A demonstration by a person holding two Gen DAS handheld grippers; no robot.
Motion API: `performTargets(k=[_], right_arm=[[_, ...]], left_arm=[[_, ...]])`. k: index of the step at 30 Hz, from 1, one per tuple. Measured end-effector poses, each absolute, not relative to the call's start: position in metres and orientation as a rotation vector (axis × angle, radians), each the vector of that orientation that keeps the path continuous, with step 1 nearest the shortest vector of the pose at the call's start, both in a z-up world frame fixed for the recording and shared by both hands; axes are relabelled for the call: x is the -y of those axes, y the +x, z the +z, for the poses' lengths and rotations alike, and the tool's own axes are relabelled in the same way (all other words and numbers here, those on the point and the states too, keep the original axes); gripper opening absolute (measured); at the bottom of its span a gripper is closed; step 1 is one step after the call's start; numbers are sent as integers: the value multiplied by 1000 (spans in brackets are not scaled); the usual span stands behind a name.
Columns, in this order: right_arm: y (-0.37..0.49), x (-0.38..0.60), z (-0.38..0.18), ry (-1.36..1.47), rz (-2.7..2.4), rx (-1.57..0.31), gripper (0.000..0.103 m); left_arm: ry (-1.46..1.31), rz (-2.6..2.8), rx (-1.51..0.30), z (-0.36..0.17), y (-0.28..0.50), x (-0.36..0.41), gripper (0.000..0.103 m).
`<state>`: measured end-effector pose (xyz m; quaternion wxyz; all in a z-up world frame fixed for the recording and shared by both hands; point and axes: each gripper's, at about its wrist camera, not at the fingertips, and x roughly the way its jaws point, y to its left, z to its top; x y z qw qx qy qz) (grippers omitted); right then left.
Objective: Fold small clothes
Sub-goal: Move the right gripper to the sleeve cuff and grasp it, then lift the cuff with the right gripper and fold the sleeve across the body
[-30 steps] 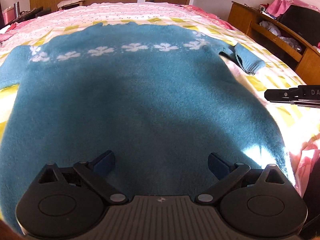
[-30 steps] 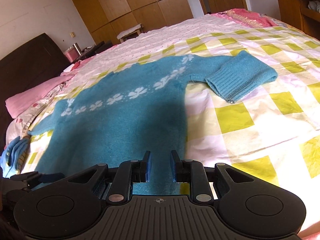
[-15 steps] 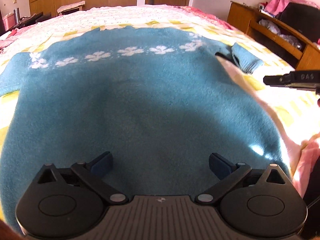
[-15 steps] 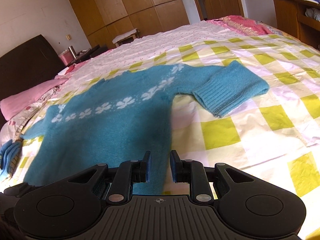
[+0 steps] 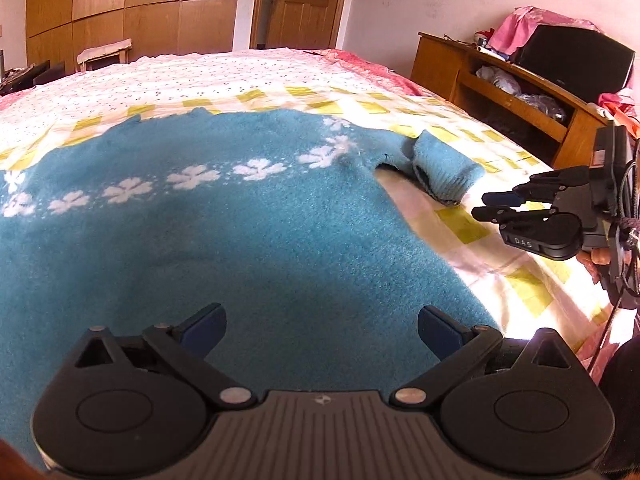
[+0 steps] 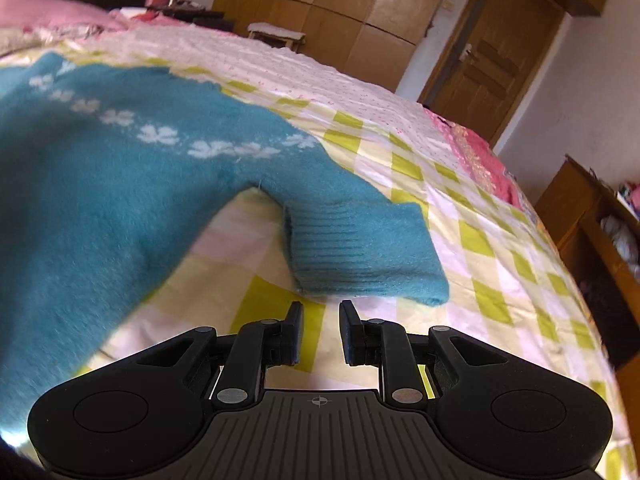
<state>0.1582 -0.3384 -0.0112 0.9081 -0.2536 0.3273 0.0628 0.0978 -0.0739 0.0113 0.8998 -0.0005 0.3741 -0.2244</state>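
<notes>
The left hand-held gripper (image 5: 320, 330) hangs wide open and empty over the blue sweater (image 5: 208, 236) spread on the bed (image 5: 248, 76); the right hand-held gripper (image 6: 319, 326), jaws narrowly parted and empty, points at its folded sleeve cuff (image 6: 360, 252).

one blue sweater (image 5: 208, 240), one folded-back sleeve cuff (image 6: 360, 248), two grippers: left gripper (image 5: 320, 332), right gripper (image 6: 319, 328), one checked bedsheet (image 6: 480, 240), one wooden door (image 5: 304, 0)

A wide bed (image 5: 280, 76) under a yellow-and-white checked sheet (image 6: 472, 248) carries a teal sweater (image 5: 240, 240) spread flat, its white flower band across the chest, one ribbed sleeve (image 6: 360, 252) folded back toward the bed's right edge.
</notes>
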Motion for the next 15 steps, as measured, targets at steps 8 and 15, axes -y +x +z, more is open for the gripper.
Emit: performTargets(k=[8,15], right_arm=[[172,327,-32,-849,194,-653,28],[185,316,-44,-1007,235,-617,28]], left_arm=[[2,-522,-786,7,105,83,103],[-15,-540,-780,8,104,80,103]])
